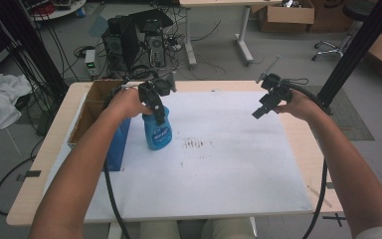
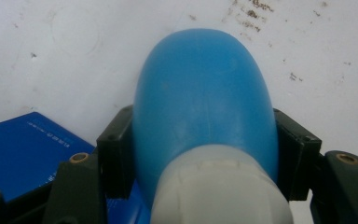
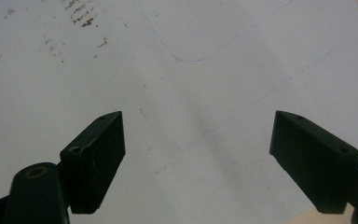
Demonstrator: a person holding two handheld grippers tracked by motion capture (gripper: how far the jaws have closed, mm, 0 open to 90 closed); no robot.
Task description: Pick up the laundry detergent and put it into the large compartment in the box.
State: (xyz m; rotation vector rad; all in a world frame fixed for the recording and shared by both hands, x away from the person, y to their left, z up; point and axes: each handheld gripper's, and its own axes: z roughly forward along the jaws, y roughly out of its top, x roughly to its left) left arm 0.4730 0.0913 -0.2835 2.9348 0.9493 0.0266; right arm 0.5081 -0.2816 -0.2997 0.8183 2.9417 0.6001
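A blue plastic bottle [image 1: 157,133] with a white cap stands upright on the white sheet [image 1: 229,169], at its left side. My left gripper [image 1: 155,105] comes down over the bottle's top. In the left gripper view its two black pads [image 2: 116,154] press on both sides of the bottle [image 2: 205,98] just below the white cap, so my left gripper [image 2: 205,149] is shut on it. My right gripper [image 1: 261,109] hovers over the sheet's far right part. Its jaws stand wide apart in the right gripper view, with my right gripper [image 3: 196,149] holding nothing above bare white sheet.
An open cardboard box [image 1: 90,108] with a blue side panel [image 1: 118,145] stands just left of the bottle; the blue panel [image 2: 23,149] lies close behind my left jaws. Dark smudges [image 1: 195,145] mark the sheet's middle. A black post [image 1: 358,45] rises at the far right.
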